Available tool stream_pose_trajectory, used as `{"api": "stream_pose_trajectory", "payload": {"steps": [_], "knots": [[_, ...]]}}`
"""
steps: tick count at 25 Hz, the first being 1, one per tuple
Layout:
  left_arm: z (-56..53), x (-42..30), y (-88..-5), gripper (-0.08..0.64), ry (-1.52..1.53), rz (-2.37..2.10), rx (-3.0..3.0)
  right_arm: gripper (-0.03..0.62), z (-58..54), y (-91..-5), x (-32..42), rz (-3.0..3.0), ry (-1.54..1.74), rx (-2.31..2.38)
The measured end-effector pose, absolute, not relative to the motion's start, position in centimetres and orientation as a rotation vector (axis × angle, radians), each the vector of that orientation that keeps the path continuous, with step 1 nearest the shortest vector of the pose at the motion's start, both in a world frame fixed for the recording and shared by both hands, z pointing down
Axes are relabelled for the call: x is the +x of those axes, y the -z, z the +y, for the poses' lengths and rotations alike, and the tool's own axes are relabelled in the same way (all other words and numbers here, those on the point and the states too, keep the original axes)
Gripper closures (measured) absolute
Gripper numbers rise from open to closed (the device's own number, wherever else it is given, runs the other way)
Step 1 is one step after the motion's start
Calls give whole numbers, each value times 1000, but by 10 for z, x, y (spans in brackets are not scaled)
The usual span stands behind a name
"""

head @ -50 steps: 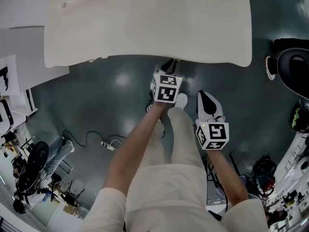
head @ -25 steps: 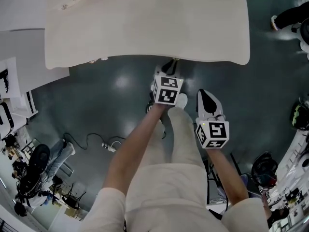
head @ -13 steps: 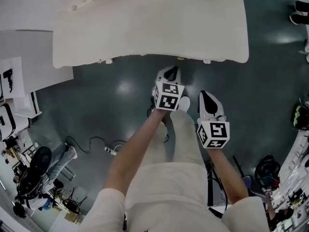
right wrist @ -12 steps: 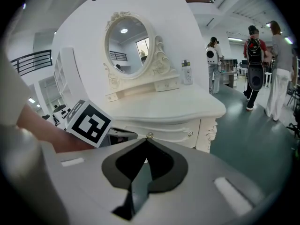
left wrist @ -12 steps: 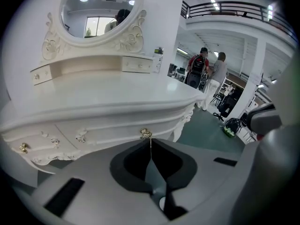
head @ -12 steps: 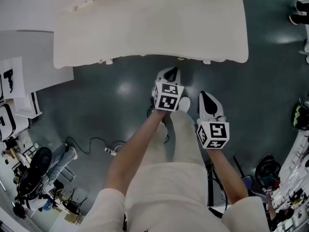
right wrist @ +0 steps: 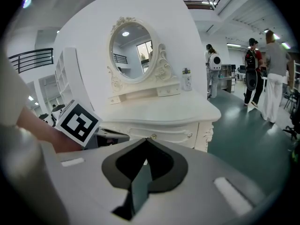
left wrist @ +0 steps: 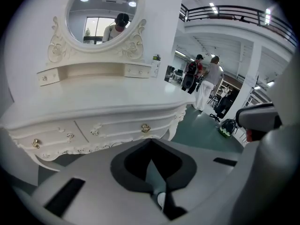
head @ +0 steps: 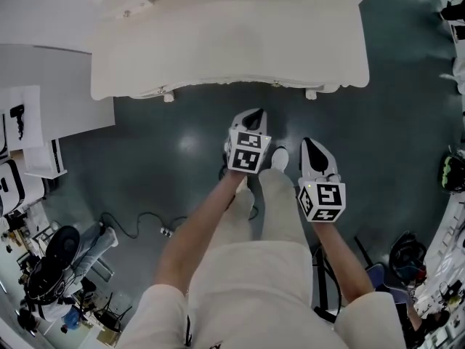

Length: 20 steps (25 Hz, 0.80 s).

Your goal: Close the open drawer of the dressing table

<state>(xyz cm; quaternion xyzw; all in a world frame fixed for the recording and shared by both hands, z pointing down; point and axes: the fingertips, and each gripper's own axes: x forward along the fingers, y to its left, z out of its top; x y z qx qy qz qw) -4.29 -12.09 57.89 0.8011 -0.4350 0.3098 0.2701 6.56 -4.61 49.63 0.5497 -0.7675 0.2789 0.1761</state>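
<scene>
The cream dressing table [head: 225,42] fills the top of the head view. In the left gripper view its front shows two drawers; the right drawer [left wrist: 122,129] with a gold knob [left wrist: 145,128] sits flush with the front, as does the left drawer [left wrist: 42,142]. The oval mirror [left wrist: 101,13] stands above. My left gripper [head: 254,115] is shut and empty, a short way back from the table's front edge, its jaws [left wrist: 151,146] pointing at the drawers. My right gripper [head: 312,147] is shut, empty, further back and to the right, also aimed at the table [right wrist: 159,111].
A small bottle [left wrist: 155,65] stands on the tabletop's right end. Two people [left wrist: 206,78] stand on the green floor to the right. A white shelf unit [head: 43,122] is at the left, a cable [head: 138,217] lies on the floor, and bags [head: 452,173] sit at the right.
The left gripper's tip was at the table's front edge; now both grippers and the person have drawn back, and a strip of floor shows between them and the table.
</scene>
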Motion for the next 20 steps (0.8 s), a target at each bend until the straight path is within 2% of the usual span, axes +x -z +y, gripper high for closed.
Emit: {"api": "stream_pose_trajectory", "payload": {"steps": [20], "knots": [[-51, -106, -487, 551, -649, -1218, 2187, 591, 4, -446, 26, -2188, -730, 1623]]}}
